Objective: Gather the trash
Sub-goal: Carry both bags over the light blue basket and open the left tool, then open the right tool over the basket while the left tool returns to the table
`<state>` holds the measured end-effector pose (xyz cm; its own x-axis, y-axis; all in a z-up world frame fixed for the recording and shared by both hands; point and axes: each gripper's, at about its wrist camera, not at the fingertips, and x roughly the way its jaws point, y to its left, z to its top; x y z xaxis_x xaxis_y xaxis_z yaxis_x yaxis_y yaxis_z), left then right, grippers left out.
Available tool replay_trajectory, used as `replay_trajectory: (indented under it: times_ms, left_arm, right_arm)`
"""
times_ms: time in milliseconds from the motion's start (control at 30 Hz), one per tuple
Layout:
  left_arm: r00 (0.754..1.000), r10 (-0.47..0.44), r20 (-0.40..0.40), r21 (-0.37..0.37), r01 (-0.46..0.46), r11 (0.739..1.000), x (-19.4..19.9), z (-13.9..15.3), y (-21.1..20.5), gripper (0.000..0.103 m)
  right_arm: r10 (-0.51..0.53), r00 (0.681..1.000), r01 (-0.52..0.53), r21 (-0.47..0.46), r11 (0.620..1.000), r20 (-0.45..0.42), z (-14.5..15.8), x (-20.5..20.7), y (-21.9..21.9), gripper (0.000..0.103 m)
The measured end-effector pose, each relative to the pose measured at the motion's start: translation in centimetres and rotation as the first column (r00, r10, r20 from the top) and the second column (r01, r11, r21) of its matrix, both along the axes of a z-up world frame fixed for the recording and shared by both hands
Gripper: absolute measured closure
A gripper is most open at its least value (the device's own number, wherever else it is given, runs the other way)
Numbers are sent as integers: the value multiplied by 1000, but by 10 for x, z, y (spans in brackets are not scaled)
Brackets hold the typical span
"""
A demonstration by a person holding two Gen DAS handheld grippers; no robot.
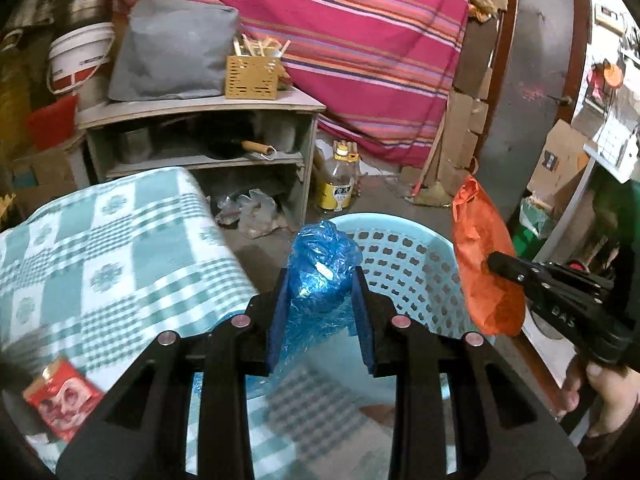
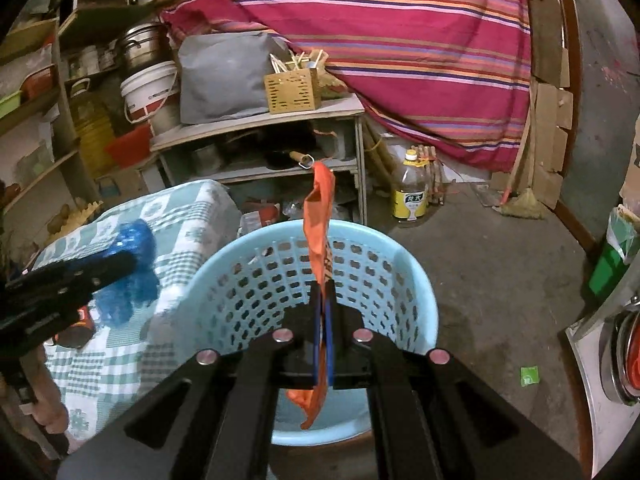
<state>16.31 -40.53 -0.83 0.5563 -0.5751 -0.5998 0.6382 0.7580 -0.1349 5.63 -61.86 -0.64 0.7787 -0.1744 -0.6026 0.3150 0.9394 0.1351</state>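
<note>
Taking the blue basket as my landmark, I see the bed in its green checked cloth to its left, butting against the basket's rim, with a red packet lying on the cloth near the bottom edge of my left view. My left gripper is partly closed, its blue pads pinching a crumpled blue plastic bag; it hangs at the basket's left rim, over the edge of the cloth. My right gripper is closed tight on a strip of orange plastic, which stands up above the jaws and trails down below them, right over the basket's open mouth. Behind the basket stands a low shelf, and behind and to the right an oil bottle on the floor. Further right a small green scrap lies on the bare concrete, well apart from the basket.
</note>
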Motion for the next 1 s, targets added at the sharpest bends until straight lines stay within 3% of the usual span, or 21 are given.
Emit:
replay_trajectory:
  times_ms: [367,500,733,1000]
  left_arm:
    - [1000,-14,19,85,13,996,24,-11,-55,72]
    - [1000,-8,24,103,5,995,28,-9,-58,42]
    - [996,41,84,98,-49,994,22,10,-33,22]
    - [979,141,150,94,-156,983,14,26,33,9]
  right_arm:
    - [-33,999,33,2,999,-21,-6,17,-13,101]
    - [-40,999,40,-5,999,-31,-9,21,-14,101]
    - [-46,998,45,-13,999,-42,-9,26,-13,101]
    - [-44,995,43,-20,999,-91,-23,40,-4,99]
